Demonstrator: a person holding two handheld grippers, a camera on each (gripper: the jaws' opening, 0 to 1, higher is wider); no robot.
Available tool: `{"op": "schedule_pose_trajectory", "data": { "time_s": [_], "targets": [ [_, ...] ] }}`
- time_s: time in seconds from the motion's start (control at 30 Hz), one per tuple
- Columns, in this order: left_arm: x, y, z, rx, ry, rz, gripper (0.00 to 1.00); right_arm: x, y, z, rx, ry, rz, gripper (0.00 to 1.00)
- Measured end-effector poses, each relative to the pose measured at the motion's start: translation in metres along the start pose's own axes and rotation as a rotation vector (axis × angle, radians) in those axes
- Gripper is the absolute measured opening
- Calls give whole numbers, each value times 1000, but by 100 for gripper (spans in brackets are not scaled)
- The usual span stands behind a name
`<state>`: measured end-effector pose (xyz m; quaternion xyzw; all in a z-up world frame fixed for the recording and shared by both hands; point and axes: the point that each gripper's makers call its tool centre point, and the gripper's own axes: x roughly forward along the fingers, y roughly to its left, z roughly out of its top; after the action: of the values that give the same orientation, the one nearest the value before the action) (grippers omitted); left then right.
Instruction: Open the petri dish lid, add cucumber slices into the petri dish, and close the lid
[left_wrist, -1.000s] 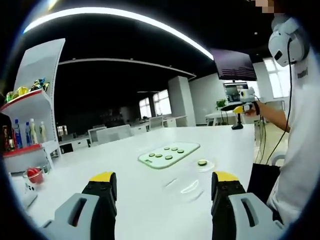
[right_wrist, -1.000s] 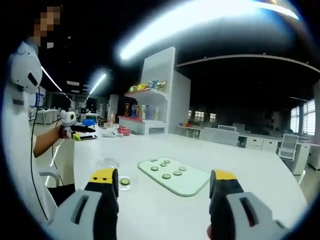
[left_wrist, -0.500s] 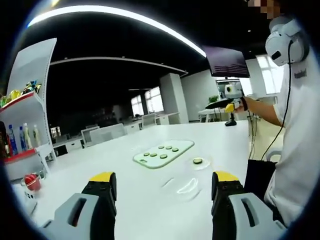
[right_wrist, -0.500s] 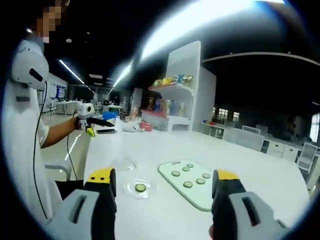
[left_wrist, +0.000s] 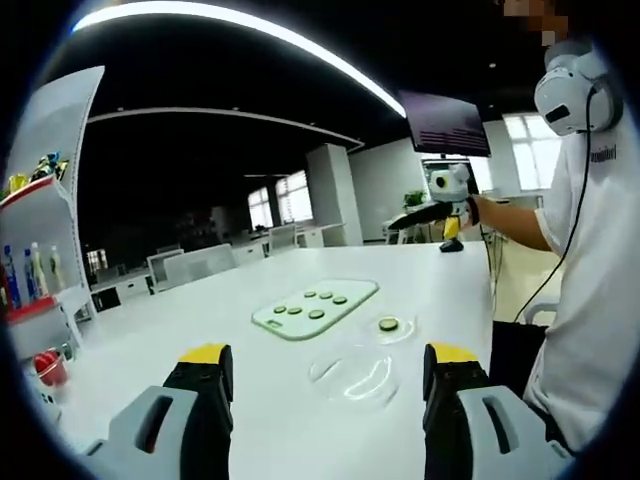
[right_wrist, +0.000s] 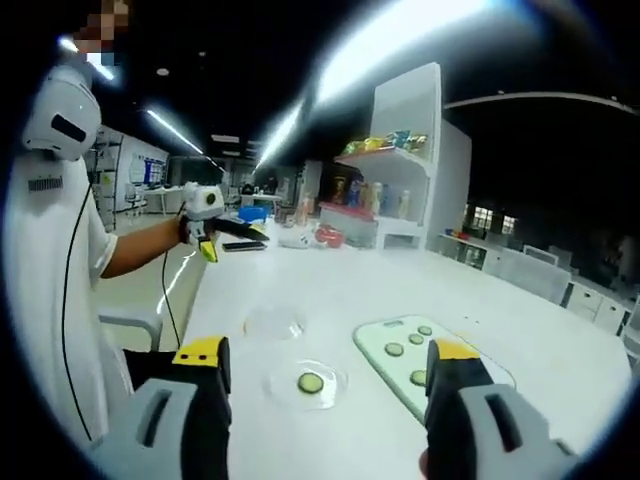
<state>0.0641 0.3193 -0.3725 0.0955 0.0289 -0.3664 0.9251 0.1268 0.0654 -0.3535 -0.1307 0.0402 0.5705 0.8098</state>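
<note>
White table (left_wrist: 150, 330), left hand-held gripper (left_wrist: 325, 372) wide open, empty, right hand-held gripper (right_wrist: 328, 368) likewise, above petri dish (right_wrist: 308, 383)

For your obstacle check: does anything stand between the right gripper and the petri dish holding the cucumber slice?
Nothing visible does. In the right gripper view the petri dish with one cucumber slice lies on bare white table just ahead of the open jaws. The lid lies beyond it, the board to its right.

Grey left claw (left_wrist: 327, 385) with yellow-tipped black jaws; white shirt (left_wrist: 590, 290).
</note>
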Motion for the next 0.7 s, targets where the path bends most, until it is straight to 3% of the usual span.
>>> {"op": "schedule_pose_trajectory", "data": {
  "time_s": [0.7],
  "targets": [
    [31, -17, -23, 23, 89, -125, 79, 79, 46, -12, -79, 106, 203, 79]
  ]
}}
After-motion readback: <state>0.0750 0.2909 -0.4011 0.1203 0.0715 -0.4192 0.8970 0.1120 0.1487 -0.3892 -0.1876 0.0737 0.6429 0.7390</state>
